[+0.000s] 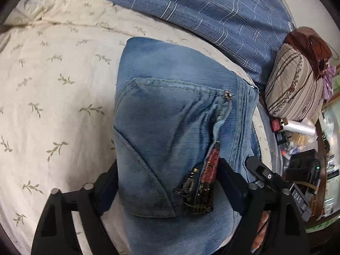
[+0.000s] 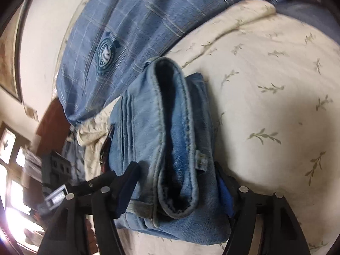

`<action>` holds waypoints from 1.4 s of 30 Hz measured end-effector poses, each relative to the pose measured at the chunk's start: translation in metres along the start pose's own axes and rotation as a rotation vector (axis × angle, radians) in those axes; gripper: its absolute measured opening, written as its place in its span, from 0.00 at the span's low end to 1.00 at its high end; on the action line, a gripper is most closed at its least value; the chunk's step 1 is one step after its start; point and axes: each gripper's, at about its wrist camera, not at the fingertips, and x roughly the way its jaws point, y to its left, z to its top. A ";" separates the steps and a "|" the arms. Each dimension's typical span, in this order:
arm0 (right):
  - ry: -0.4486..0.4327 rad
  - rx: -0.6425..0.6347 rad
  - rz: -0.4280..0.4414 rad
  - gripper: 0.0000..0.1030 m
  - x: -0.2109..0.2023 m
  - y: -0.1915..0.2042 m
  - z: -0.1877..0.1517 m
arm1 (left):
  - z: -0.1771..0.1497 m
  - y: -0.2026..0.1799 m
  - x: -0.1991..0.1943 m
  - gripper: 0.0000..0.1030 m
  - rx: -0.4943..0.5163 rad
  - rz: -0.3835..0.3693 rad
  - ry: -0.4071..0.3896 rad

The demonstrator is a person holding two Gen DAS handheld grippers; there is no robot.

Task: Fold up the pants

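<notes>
The folded jeans (image 2: pixel 170 127) lie on the bed's cream leaf-print sheet (image 2: pixel 276 106), with the waistband opening facing the camera. The right claw (image 2: pixel 176 174) straddles the bundle, one finger on each side and pressed against the denim. A blue plaid blanket (image 2: pixel 127 31) lies just beyond the jeans.

pants (image 1: pixel 170 114): faded light-blue denim | bedsheet (image 1: pixel 53 89): cream, green leaf sprigs | blanket (image 1: pixel 212 10): blue, pale plaid lines | pillow (image 1: pixel 295 85): beige, brown stripes
</notes>
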 end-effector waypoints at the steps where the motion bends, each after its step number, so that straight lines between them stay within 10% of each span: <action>1: 0.003 -0.023 0.002 0.68 0.001 0.004 -0.001 | -0.001 -0.003 -0.001 0.76 0.006 0.007 -0.010; 10: -0.029 -0.151 -0.023 0.39 -0.007 0.030 -0.005 | 0.002 -0.019 -0.016 0.50 0.070 0.062 -0.050; 31: -0.165 -0.288 0.106 0.38 0.009 0.109 0.010 | 0.032 -0.014 -0.094 0.44 0.166 0.198 -0.221; 42: -0.055 -0.292 -0.002 0.38 0.062 0.110 0.008 | 0.030 0.032 -0.051 0.45 0.090 0.241 -0.156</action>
